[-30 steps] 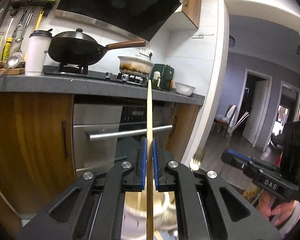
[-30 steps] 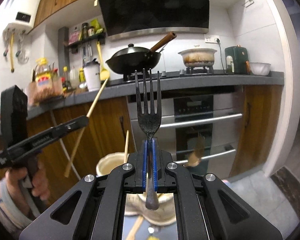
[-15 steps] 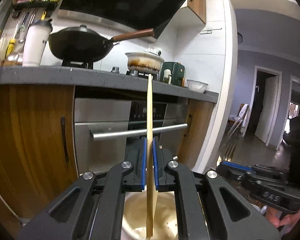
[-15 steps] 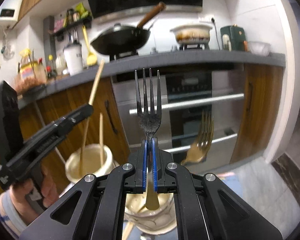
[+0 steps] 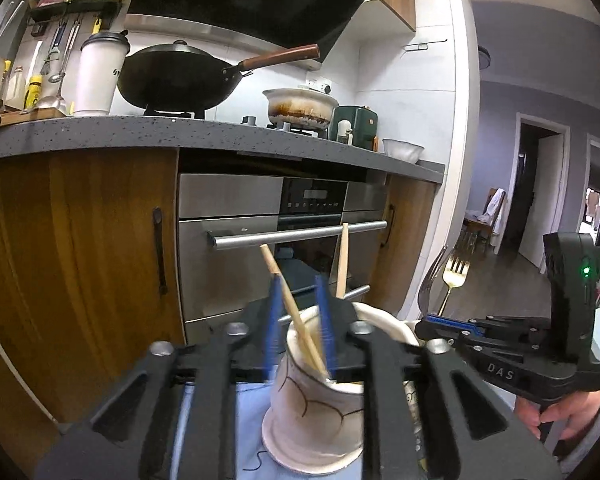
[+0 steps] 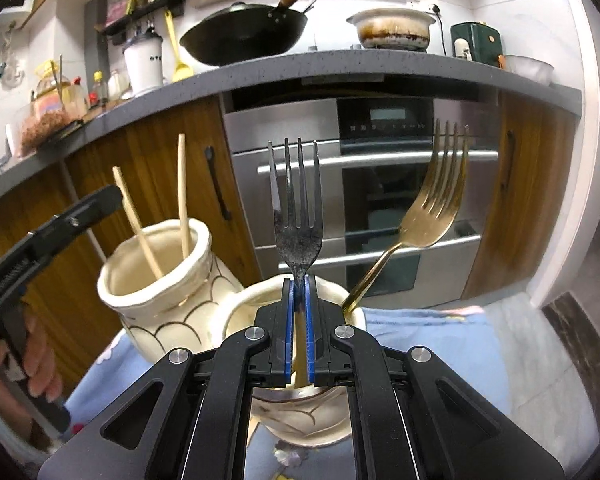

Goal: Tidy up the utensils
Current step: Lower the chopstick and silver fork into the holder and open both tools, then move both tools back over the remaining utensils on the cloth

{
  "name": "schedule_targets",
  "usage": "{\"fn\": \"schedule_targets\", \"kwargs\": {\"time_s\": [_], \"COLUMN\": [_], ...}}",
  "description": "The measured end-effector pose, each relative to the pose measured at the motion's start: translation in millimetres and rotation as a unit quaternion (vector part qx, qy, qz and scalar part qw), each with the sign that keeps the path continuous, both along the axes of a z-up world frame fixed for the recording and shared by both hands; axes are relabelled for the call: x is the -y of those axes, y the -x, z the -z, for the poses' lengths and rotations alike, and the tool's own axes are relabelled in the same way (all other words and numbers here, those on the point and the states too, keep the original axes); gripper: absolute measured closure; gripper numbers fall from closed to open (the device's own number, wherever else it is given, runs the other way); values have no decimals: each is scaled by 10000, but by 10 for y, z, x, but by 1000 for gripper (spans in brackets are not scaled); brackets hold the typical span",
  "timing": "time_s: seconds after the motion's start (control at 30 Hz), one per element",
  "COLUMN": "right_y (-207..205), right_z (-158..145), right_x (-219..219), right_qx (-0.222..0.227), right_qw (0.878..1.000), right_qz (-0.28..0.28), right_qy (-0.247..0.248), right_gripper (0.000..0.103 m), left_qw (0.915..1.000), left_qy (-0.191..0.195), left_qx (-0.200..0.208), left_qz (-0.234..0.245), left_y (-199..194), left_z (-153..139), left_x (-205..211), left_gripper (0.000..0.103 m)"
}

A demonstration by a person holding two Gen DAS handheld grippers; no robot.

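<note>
Left hand-held gripper (image 5: 298, 320): jaws opening, pads clear of the tilted wooden chopstick (image 5: 290, 308) standing between them in the left ceramic jar (image 5: 312, 396). Right hand-held gripper (image 6: 299, 320): pinching the dark fork (image 6: 298, 220) upright above the right ceramic jar (image 6: 300, 412), beside a gold fork (image 6: 432, 208). Readable marking: "DAS"

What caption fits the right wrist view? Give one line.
Right gripper holds a dark fork upright over a cream ceramic holder containing a gold fork.
</note>
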State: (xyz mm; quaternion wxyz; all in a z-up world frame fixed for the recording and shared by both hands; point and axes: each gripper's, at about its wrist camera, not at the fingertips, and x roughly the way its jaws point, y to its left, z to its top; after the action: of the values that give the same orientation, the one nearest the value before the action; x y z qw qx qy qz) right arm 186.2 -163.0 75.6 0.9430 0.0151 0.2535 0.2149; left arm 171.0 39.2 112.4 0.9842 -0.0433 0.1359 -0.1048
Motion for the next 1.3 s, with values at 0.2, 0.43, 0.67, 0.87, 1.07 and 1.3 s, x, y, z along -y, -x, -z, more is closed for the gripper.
{"fn": "schedule_targets", "kwargs": {"time_s": [0.2,0.43,0.67,0.87,1.07,1.3], "right_y": [66,411,732,974,1201,1380], "right_z": [-70,-120,-82,-91,-56,48], "right_x": [52,207,424,447,399,443], "right_qx": [80,255,346,572,646,601], "right_qw": [9999,9989,9966,9950,9950,9947], "right_qz": [26,130,615,815,727,809], "right_qy": [-129,-381,-433,-122,216,214], "right_gripper": [75,43,7,5,5,5], "left_qw": [9996,9990,9986,9983,9977,9959], "left_qy": [-232,-374,-458,-439,-501,-720], "left_qx": [-143,-210,-263,-381,-451,-550], "left_qz": [-102,-132,-27,13,56,54], "left_y": [61,255,499,659,785,933], "left_z": [-18,-45,-29,24,70,151], "left_x": [-9,-17,-21,-12,33,117], "left_gripper": [65,36,6,6,6,5]}}
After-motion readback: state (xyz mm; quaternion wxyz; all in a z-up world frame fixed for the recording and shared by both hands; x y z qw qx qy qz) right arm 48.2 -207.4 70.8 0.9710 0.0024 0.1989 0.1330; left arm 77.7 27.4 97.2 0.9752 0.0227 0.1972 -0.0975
